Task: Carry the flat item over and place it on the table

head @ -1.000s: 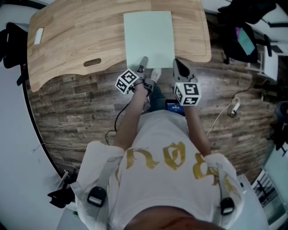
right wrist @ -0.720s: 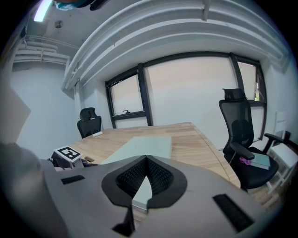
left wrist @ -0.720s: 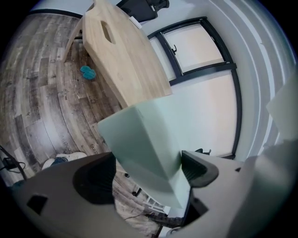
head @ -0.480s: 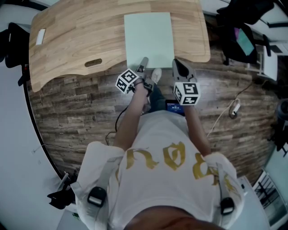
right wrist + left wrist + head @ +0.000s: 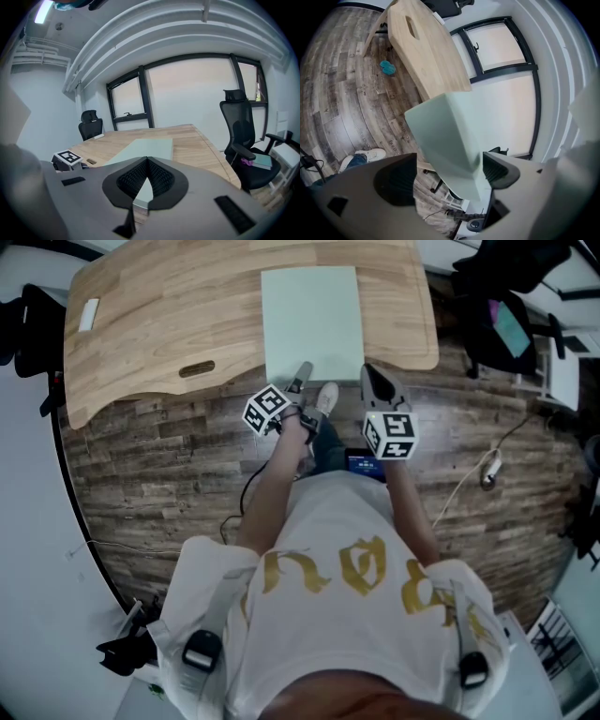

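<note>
A pale green flat board (image 5: 312,320) lies on the wooden table (image 5: 169,324), its near edge at the table's front rim. My left gripper (image 5: 300,371) is at the board's near edge. In the left gripper view the board (image 5: 450,136) runs between the jaws of the left gripper (image 5: 445,174), against the right pad, with a gap showing at the left pad: open. My right gripper (image 5: 375,379) sits just right of the board's near right corner. Its pads meet at the tips in the right gripper view (image 5: 147,161), with the board (image 5: 145,146) beyond them.
A small white item (image 5: 89,315) lies at the table's far left, and a slot (image 5: 197,368) is cut near its front edge. A black office chair (image 5: 239,136) stands to the right, another (image 5: 89,123) behind the table. A cable with a plug strip (image 5: 487,465) lies on the wood floor.
</note>
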`<state>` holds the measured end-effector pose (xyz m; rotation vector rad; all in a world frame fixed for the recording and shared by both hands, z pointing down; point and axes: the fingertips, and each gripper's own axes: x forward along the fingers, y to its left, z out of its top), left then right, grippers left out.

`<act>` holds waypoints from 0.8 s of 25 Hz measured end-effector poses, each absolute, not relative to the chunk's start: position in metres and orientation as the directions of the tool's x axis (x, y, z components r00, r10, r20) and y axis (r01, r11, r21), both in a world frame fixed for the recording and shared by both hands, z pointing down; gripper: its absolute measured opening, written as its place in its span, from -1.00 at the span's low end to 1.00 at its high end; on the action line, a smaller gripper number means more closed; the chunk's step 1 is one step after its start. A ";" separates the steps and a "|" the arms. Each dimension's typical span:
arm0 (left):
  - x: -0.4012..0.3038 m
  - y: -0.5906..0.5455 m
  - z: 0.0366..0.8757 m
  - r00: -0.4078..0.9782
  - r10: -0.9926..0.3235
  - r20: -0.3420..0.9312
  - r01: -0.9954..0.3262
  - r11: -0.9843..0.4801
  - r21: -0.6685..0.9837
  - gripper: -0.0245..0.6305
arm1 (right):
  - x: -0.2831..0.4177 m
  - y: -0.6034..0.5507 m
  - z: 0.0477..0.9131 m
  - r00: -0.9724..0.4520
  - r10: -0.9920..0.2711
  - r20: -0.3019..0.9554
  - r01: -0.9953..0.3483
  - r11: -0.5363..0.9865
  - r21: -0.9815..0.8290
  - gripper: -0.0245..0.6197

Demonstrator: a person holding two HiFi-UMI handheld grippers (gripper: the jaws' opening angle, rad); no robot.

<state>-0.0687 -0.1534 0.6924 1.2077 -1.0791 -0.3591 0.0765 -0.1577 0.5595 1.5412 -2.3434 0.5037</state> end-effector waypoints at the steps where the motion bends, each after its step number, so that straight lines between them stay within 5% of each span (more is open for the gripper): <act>1: -0.068 -0.153 0.691 0.490 -0.730 0.476 -0.304 0.369 0.879 0.37 | 0.077 -0.158 0.559 -0.386 -0.820 0.422 -0.921 0.367 -0.129 -0.93; 20: -0.084 -0.129 0.677 0.455 -0.733 0.506 -0.447 0.304 0.841 0.37 | 0.079 -0.142 0.551 -0.396 -0.830 0.392 -0.918 0.373 -0.138 -0.93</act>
